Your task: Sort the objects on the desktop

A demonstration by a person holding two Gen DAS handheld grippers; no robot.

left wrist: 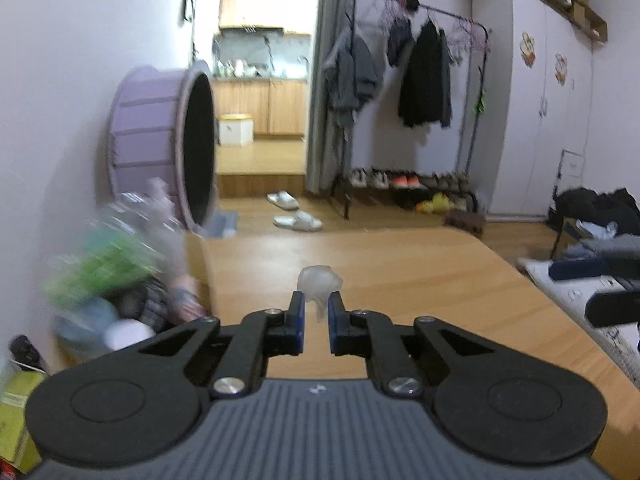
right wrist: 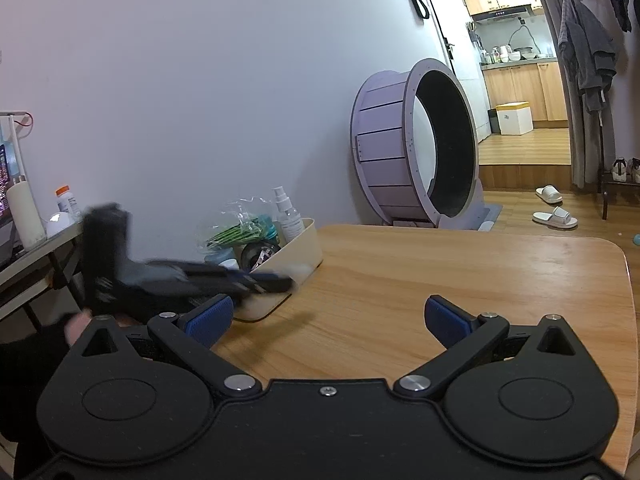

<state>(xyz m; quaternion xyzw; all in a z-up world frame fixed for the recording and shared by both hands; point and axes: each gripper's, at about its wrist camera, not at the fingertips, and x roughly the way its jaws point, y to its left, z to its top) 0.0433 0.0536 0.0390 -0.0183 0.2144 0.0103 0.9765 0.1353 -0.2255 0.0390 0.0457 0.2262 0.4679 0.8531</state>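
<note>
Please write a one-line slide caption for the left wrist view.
Left gripper jaws pinch a small translucent plastic piece above the wooden table.

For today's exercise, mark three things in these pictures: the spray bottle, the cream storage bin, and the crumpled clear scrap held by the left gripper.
spray bottle point(right wrist: 289, 220): right wrist view, on its clear body.
cream storage bin point(right wrist: 298, 258): right wrist view, on its outer side wall.
crumpled clear scrap point(left wrist: 320, 280): left wrist view, on its upper bulge above the fingertips.

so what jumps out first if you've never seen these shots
The big purple wheel standing on the floor against the white wall beyond the wooden table. Then the left gripper, shut on a small crumpled whitish scrap, and the cream bin packed with clutter at the table's left edge.
</note>
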